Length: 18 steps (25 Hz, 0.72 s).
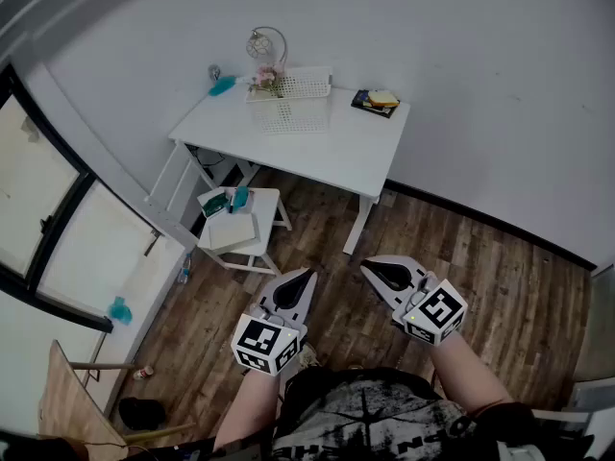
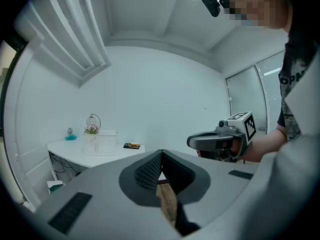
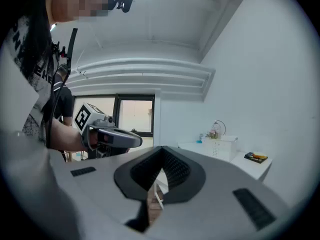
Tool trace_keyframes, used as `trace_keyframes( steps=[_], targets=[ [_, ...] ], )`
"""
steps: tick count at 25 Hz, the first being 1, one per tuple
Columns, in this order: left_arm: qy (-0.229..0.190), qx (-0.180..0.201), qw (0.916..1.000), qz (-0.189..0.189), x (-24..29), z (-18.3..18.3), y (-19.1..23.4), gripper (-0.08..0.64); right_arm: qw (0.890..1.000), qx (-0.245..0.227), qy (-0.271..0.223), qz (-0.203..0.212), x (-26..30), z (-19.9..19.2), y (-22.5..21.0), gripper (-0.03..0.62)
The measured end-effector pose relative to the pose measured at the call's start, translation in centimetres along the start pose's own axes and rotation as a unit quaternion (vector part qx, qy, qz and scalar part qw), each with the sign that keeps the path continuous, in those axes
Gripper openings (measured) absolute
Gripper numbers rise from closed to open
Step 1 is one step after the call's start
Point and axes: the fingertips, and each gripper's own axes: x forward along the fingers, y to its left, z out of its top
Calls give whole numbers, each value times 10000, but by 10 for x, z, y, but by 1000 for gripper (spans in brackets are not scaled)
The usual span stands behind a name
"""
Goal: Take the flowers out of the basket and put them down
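Observation:
A white basket [image 1: 289, 105] stands at the back of a white table [image 1: 332, 147] across the room. Pink flowers [image 1: 265, 78] rise from its left end. Both grippers hang far from the table, low in front of the person's body over the wooden floor. My left gripper [image 1: 308, 275] is shut with nothing in it, its tips meeting. My right gripper [image 1: 368, 267] is shut and empty too. In the left gripper view the basket [image 2: 99, 143] and flowers [image 2: 91, 129] are small and far off. The right gripper view shows the basket [image 3: 220, 146] and flowers [image 3: 215, 133] at middle right.
A wire globe ornament [image 1: 267, 42], a teal object [image 1: 222, 86] and a dark book with something yellow on it [image 1: 377, 101] share the table. A small white stool [image 1: 237, 227] with teal items stands in front of the table. Windows [image 1: 58, 229] run along the left.

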Motion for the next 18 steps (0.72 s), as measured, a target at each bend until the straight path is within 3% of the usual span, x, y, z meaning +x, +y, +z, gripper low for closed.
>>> trace_keyframes(
  steps=[10,18],
  targets=[
    [-8,-46,10000,22,10,-1,-2,14,10000,-21,-17,88,-1,-3,-5,17],
    [23,-203,9998,58,16,-7,7,14,9995,239,-115,141,5,-4,-13,18]
  ],
)
